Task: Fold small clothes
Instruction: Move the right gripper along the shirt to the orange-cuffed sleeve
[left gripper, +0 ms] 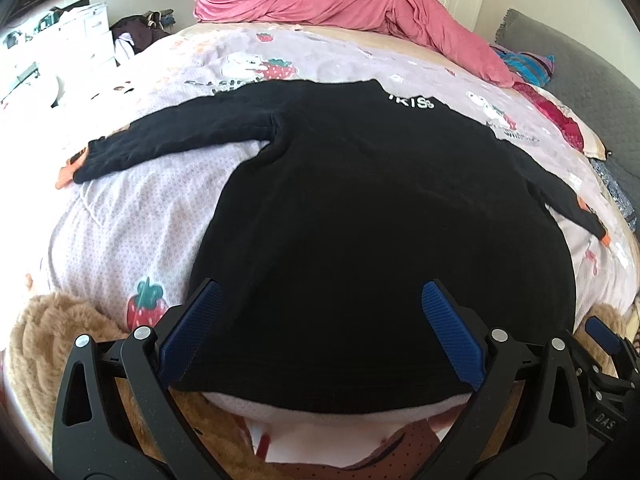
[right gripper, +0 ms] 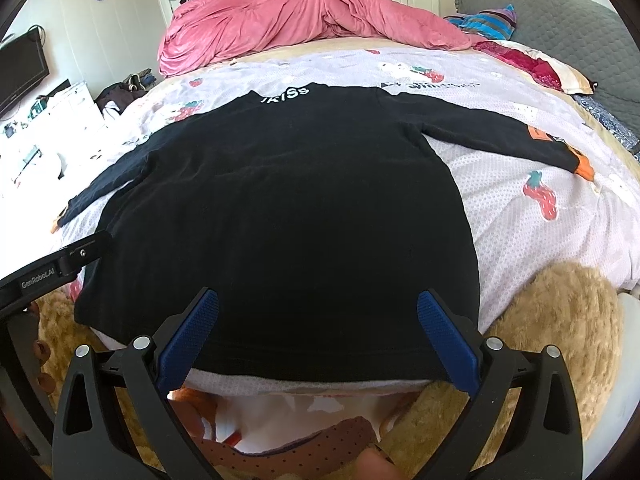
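Observation:
A small black long-sleeved top (left gripper: pixel 360 208) lies flat on the bed, sleeves spread to both sides, white lettering at the far neck, orange cuffs. It also shows in the right wrist view (right gripper: pixel 288 208). My left gripper (left gripper: pixel 320 300) is open above the near hem, toward the top's left side, blue pads wide apart and empty. My right gripper (right gripper: pixel 318 304) is open above the near hem, toward the right side, also empty. The left gripper's body (right gripper: pixel 52 272) shows at the left edge of the right wrist view.
The bed has a pale strawberry-print cover (left gripper: pixel 132 208). A pink duvet (left gripper: pixel 340 0) is bunched at the far end. A grey headboard (right gripper: pixel 560 28) and pillows lie at the right. A tan fluffy blanket (right gripper: pixel 560 320) lies at the near edge. White drawers (left gripper: pixel 80 36) stand at the left.

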A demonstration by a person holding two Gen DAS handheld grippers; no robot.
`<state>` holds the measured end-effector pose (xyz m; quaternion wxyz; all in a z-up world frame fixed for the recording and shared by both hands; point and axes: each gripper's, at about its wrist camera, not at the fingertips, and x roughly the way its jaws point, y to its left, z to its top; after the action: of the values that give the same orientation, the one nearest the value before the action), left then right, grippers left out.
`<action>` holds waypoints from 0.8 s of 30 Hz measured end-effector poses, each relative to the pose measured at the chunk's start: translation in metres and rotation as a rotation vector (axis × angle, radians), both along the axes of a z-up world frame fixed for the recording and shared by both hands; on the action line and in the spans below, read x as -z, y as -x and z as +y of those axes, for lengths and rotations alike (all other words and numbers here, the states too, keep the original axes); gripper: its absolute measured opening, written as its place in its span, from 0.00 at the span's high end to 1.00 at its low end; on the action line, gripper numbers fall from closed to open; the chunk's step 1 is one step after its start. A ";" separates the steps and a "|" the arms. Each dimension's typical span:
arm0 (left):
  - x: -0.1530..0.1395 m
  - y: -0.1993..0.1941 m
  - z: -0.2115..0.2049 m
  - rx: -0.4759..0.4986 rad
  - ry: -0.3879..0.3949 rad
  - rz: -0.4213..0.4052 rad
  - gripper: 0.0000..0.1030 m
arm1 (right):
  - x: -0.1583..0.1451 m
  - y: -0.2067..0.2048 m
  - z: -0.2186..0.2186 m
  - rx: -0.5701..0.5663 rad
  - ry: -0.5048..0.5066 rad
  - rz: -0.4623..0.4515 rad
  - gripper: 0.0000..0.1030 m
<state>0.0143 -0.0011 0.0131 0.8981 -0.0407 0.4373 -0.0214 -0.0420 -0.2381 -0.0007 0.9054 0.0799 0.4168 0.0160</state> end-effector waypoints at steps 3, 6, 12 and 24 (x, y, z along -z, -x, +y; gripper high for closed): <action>-0.003 -0.006 -0.004 0.002 -0.006 -0.009 0.08 | -0.004 -0.008 -0.002 -0.007 -0.012 -0.001 0.04; -0.004 -0.013 -0.009 0.011 -0.004 -0.005 0.08 | -0.007 -0.017 -0.006 -0.010 -0.035 0.006 0.04; -0.009 -0.034 -0.022 0.031 -0.019 -0.008 0.08 | -0.015 -0.039 -0.019 0.004 -0.063 0.010 0.04; -0.025 -0.085 -0.041 0.036 0.034 -0.011 0.08 | -0.025 -0.086 -0.053 0.071 -0.127 0.028 0.04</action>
<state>0.0990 -0.0418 0.0382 0.8992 -0.0479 0.4325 -0.0454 0.0443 -0.2914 0.0244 0.8925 0.1522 0.4245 0.0089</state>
